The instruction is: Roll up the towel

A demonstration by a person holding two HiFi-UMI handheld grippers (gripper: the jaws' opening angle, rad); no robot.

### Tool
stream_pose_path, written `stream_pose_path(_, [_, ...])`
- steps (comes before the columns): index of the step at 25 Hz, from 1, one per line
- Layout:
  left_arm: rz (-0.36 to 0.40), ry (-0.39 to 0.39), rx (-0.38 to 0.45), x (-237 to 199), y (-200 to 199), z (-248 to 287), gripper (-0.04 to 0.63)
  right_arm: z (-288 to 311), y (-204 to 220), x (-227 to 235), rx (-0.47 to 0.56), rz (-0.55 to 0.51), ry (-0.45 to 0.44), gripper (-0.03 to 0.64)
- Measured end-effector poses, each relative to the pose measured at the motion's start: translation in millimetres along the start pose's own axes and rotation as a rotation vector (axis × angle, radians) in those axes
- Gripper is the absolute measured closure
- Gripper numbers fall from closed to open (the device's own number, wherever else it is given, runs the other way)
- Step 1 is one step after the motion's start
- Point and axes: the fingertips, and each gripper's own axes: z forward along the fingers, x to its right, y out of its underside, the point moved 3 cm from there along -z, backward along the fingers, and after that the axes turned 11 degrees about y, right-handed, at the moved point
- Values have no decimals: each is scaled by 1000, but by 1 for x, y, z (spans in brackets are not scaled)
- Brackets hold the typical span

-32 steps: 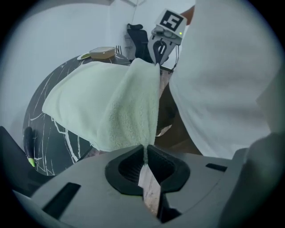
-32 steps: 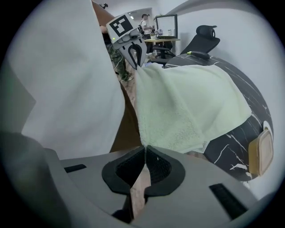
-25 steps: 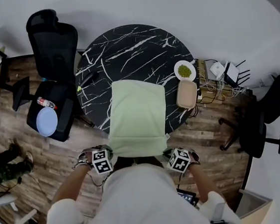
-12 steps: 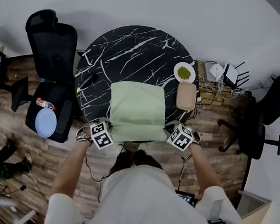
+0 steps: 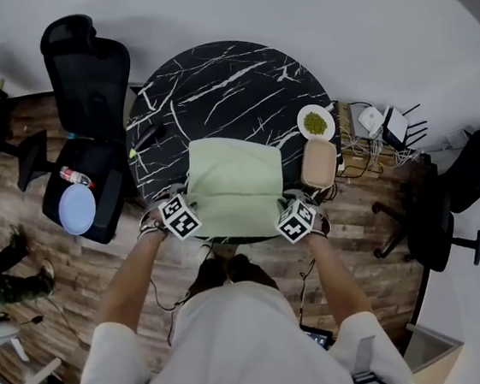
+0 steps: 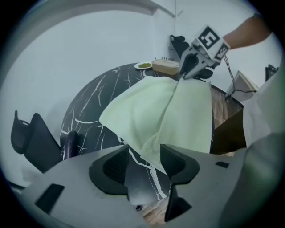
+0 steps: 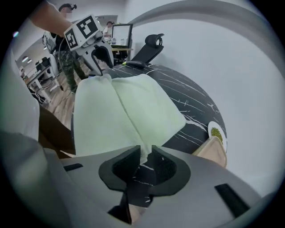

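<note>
**Both claws loosening at the towel's near corners**

The pale green towel [image 5: 234, 179] lies doubled over on the near side of the round black marble tabletop [image 5: 211, 87], with its front edge at the rim. The left claw [image 6: 144, 156] stands wide, its jaws having just been opening, and a towel corner rests loose against one pad. The right claw [image 7: 146, 153] is narrow and has also just been opening. A towel corner sits between its pads, apparently not pinched.

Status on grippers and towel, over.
Left gripper, right gripper just opening, towel corners between jaws. Folded on table, not rolled. Plate, box beside it, clear.
</note>
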Motion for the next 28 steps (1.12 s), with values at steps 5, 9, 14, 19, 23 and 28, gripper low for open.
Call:
stream_pose_path(5, [-75, -76, 106, -1, 9, -23, 394, -23, 2, 2, 87, -73, 141, 566])
stream_pose_path(9, [73, -44, 105, 44, 24, -29, 394, -61, 1, -43, 232, -274, 78, 561])
stream_pose_path(14, [256, 43, 9, 105, 56, -9, 371, -71, 37, -96, 224, -423, -42, 511])
stream_pose_path(19, [236, 32, -32, 105, 67, 10, 371, -64, 42, -108, 220, -465, -68, 506])
stream_pose_path(23, [223, 28, -78, 92, 67, 17, 371, -45, 47, -113, 170, -447, -96, 500])
stream_pose_path(28, [193, -2, -81, 73, 61, 19, 407, -31, 49, -110, 137, -448, -94, 514])
